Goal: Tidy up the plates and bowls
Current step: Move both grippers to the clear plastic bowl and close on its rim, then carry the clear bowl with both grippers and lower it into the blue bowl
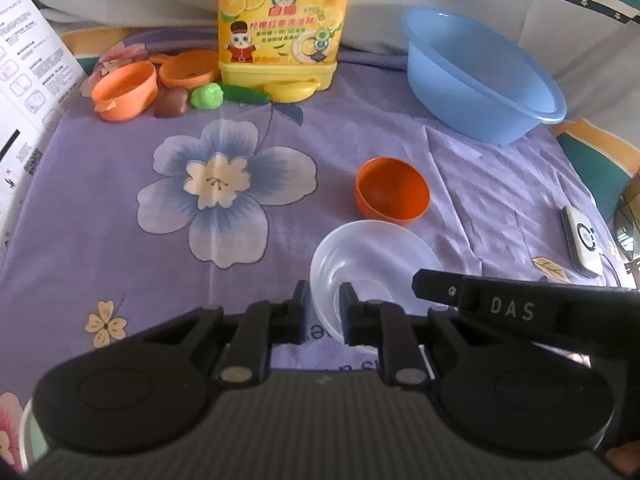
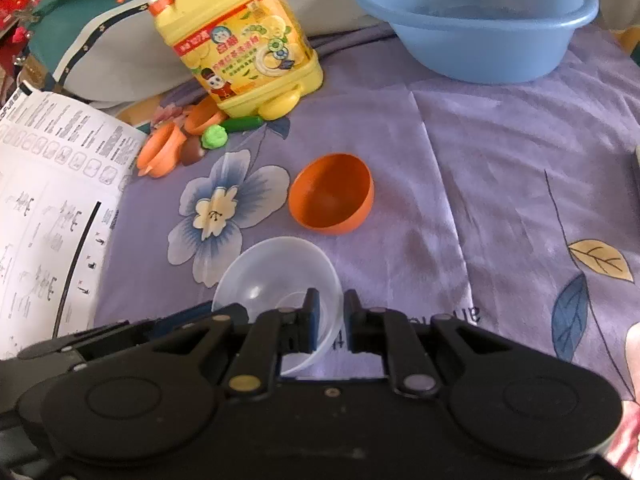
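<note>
Two tools are gripping one clear bowl (image 1: 372, 268) at the same time. The left tool (image 1: 325, 300) is pinching the bowl's left rim, with one finger outside the wall and one inside. The right tool (image 2: 331, 307) is pinching the opposite rim in the same manner. Both sets of jaws are standing nearly together, separated only by the thin wall.

The clear bowl is sitting on the purple floral cloth (image 1: 120, 208), closest to the operator. An orange bowl (image 2: 332, 194) is lying just beyond it, tipped toward the cameras and apart from it. A blue basin (image 2: 480, 20) is standing well behind, to the right. A yellow detergent jug (image 1: 282, 28) and several small orange toy dishes (image 1: 126, 90) are occupying the far left.

Handling judgement: the clear bowl is appearing thin-walled, light and smooth, so it is likely flexing under pressure and slipping if squeezed unevenly. The rim is offering the only practical hold; opposed pinches are keeping it level. Whether the base is resting on the cloth or is slightly raised cannot be told.
</note>
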A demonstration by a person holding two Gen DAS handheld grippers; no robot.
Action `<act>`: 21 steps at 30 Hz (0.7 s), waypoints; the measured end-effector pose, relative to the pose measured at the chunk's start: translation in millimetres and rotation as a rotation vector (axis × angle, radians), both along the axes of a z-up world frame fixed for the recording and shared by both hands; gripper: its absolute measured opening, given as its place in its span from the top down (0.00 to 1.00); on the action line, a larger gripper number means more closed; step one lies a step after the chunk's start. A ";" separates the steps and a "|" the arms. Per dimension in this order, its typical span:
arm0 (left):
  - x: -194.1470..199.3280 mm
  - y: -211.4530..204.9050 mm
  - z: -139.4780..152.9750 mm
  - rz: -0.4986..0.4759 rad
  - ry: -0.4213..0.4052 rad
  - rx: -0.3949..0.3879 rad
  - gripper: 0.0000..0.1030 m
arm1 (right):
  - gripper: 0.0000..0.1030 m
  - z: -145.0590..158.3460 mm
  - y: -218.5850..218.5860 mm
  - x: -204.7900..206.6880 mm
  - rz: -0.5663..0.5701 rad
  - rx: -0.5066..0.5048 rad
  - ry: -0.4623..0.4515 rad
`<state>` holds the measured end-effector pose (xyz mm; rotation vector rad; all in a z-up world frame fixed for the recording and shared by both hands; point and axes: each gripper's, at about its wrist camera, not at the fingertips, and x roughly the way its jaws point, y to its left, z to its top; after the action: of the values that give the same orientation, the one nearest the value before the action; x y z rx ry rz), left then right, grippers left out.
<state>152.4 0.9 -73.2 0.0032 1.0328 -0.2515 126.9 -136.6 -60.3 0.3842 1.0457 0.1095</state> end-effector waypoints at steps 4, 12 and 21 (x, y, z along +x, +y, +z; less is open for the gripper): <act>-10.3 -0.7 9.5 -0.003 -0.007 0.003 0.86 | 0.87 10.4 0.9 -10.6 0.007 -0.013 -0.017; -40.3 -2.0 33.1 -0.020 -0.044 0.006 0.85 | 0.87 34.2 -0.6 -41.1 0.008 -0.026 -0.054; -78.5 -1.8 53.6 -0.033 -0.073 0.001 0.85 | 0.87 56.3 -2.2 -80.0 0.014 -0.039 -0.090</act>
<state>73.9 -0.9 -19.6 0.0308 0.9606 -0.2790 46.9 -138.9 -4.0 0.3335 0.9606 0.1174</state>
